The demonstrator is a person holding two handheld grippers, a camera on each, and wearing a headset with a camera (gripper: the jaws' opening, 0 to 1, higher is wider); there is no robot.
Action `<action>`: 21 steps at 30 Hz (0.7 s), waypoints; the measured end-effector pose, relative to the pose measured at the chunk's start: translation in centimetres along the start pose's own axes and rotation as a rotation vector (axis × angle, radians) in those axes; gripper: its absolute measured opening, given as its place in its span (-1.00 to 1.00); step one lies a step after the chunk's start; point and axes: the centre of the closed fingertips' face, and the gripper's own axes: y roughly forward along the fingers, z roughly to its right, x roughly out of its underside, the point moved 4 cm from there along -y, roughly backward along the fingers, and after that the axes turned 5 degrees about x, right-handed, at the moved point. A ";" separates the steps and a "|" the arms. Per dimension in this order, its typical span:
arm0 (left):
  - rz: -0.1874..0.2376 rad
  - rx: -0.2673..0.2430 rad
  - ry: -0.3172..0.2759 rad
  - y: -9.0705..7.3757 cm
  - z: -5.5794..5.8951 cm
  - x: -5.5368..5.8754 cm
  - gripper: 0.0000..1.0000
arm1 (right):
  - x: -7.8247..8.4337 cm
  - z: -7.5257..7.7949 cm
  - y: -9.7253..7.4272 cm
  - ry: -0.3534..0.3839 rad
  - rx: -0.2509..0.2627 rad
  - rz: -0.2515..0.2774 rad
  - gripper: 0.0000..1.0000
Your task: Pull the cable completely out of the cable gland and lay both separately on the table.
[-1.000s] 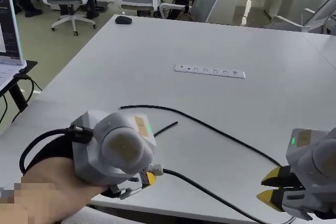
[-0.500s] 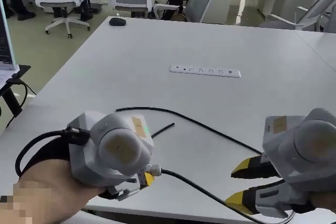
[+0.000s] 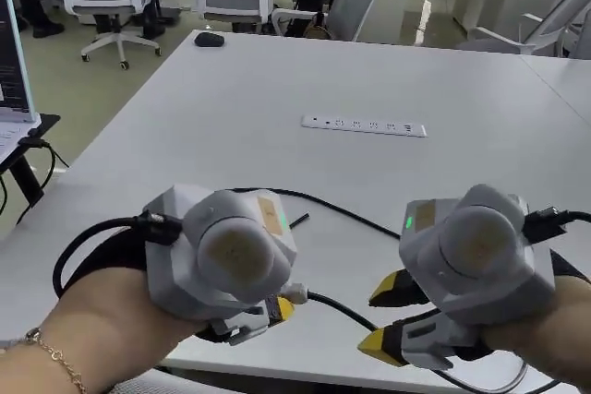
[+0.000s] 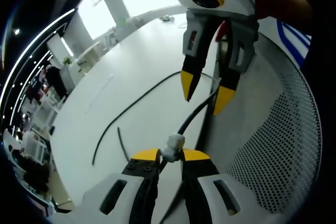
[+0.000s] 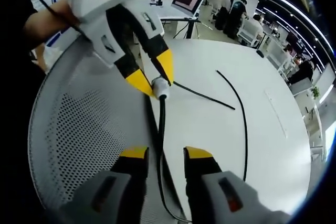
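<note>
Left gripper view: left tool (image 4: 170,155) tight on cable gland (image 4: 172,144), right tool (image 4: 206,92) wide around cable (image 4: 195,115).

We operate two units with rounded light-grey housings, the left gripper (image 3: 275,309) and the right gripper (image 3: 379,320). Each has black jaws with yellow tips, a tan label (image 3: 270,212) and a green indicator light (image 3: 407,223). A black supply lead (image 3: 92,235) enters the left housing. We wear a thin beaded bracelet (image 3: 51,355).
</note>
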 end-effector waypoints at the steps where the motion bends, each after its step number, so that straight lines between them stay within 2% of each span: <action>1: -0.001 -0.002 0.005 0.0 0.0 0.0 -0.67 | -0.1 0.1 0.1 0.001 0.009 0.006 -0.50; 4: 0.004 -0.002 0.009 0.0 0.1 0.0 -0.67 | -0.4 0.2 0.2 -0.005 0.021 0.016 -0.55; 8: 0.022 0.004 -0.008 0.0 0.2 -0.1 -0.67 | -0.7 0.3 0.3 0.002 0.031 0.055 -0.62; 10: 0.018 0.004 -0.005 0.1 0.2 -0.1 -0.67 | -0.9 0.2 0.3 -0.008 0.040 0.078 -0.64; 14: 0.009 0.003 0.000 0.1 0.2 0.0 -0.67 | -2.6 -0.3 0.0 -0.024 0.041 0.167 -0.75; 17: 0.016 0.005 -0.003 0.2 0.3 -0.2 -0.67 | -3.9 -0.6 -0.1 -0.005 0.034 0.236 -0.85; 19: 0.030 0.013 -0.011 0.3 0.4 -0.4 -0.67 | -4.0 -0.7 0.0 -0.002 0.026 0.242 -0.92; 21: 0.035 0.017 -0.016 0.3 0.4 -0.5 -0.67 | -3.7 -0.6 0.2 -0.003 0.023 0.227 -0.90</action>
